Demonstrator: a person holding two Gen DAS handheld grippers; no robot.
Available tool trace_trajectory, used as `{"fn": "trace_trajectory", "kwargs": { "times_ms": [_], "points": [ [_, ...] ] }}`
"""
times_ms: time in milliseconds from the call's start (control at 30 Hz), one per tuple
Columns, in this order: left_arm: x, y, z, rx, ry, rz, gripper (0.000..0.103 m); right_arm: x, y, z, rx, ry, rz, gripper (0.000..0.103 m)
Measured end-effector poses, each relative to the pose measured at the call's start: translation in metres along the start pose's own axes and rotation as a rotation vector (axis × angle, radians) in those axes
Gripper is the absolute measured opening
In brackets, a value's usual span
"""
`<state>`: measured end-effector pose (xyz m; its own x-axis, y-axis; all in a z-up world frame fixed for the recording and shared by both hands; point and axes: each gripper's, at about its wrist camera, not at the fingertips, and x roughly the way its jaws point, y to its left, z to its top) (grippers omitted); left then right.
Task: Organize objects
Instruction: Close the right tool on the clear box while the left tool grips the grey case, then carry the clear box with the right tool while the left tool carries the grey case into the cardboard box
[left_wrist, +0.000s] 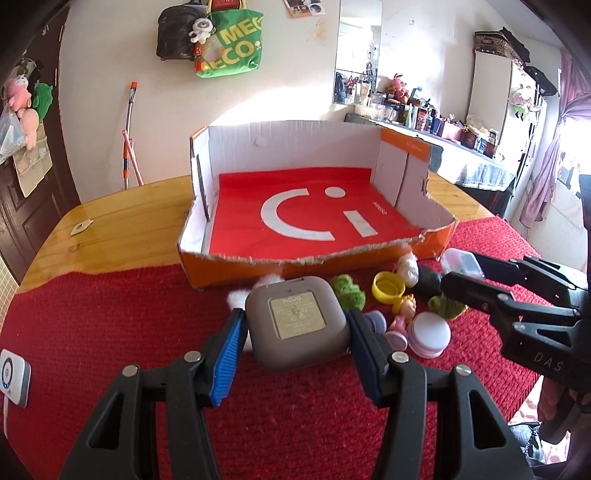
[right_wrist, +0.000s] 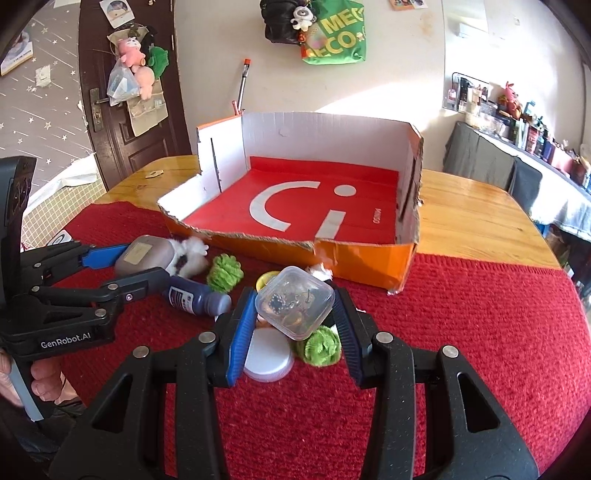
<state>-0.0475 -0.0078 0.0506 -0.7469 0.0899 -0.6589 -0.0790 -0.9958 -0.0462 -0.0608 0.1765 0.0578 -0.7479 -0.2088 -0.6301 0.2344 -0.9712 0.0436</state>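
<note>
On the red mat (left_wrist: 110, 332), the torn front edge of your cardboard box (left_wrist: 406, 173) is low, and its red floor is free. Your left gripper (left_wrist: 295, 325) clamps the grey case (left_wrist: 295, 321); your right gripper (right_wrist: 295, 314) clamps the clear small box (right_wrist: 295, 306), both near that edge.

Two hand-held grippers, one cardboard box (left_wrist: 413, 158), one grey square case (left_wrist: 295, 321), one clear plastic case (right_wrist: 295, 306), two green pom-poms (right_wrist: 224, 274) (right_wrist: 321, 347), one yellow cap (left_wrist: 388, 288), one white lid (right_wrist: 267, 360) and one dark blue bottle (right_wrist: 195, 297) sit over one desk (right_wrist: 472, 221).
</note>
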Motion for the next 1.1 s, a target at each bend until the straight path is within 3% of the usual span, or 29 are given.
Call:
{"fn": "trace_trajectory", "kwargs": {
  "times_ms": [1100],
  "points": [
    [0.033, 0.012, 0.060, 0.003, 0.024, -0.061, 0.057, 0.027, -0.005, 0.052, 0.002, 0.017, 0.079, 0.041]
  ]
}}
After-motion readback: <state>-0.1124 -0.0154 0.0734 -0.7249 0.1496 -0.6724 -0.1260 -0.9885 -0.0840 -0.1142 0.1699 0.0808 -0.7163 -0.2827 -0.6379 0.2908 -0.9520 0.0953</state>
